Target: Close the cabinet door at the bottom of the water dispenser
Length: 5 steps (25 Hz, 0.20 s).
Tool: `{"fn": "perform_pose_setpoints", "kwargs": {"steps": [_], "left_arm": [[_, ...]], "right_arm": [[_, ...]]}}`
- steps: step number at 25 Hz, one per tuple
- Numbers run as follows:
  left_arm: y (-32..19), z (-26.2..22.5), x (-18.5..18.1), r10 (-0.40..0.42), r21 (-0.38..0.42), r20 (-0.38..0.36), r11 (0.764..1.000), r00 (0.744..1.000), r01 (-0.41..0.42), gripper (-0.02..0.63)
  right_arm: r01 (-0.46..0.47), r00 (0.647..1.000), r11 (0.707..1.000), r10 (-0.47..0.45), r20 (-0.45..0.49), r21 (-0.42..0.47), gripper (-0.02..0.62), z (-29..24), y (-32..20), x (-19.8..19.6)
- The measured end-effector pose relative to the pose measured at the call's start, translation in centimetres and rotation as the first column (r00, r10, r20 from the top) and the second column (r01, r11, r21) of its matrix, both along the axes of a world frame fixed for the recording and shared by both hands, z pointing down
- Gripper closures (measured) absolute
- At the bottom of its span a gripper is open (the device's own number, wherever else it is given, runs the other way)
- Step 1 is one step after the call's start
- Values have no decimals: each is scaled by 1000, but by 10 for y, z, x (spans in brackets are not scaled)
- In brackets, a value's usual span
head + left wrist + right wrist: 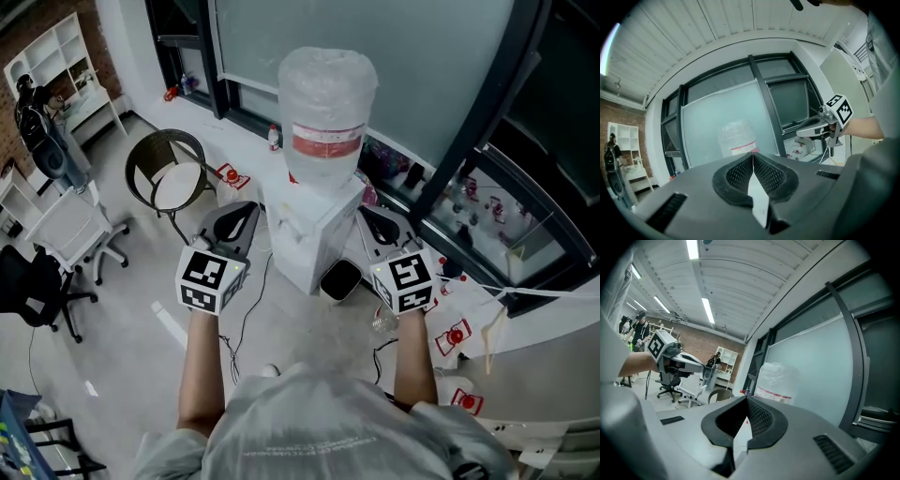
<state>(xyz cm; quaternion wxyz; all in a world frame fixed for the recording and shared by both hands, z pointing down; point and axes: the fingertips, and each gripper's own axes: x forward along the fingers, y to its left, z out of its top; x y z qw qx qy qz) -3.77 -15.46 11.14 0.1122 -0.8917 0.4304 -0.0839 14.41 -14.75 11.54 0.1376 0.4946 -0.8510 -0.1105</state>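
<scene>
Both clenched, empty: left claw [246, 211] left of water dispenser [314, 248], right claw [368, 214] right of it. Probable cabinet door [342, 278]: dark panel at dispenser's foot, near right, looking ajar. Best pushed flush with right claw, low on free edge, slowly.

Office: swivel chairs [80, 225], white shelving [61, 56], water dispenser [311, 242], ceiling strip lights [708, 311].
</scene>
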Motion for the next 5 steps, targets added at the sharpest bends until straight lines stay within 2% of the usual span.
{"fn": "perform_pose_setpoints", "kwargs": {"steps": [5], "left_arm": [[4,20,12,36,-40,4,999,999,-36,584]], "right_arm": [[-15,1000,1000,15,-5,-11,568,9,-3,-1]]}}
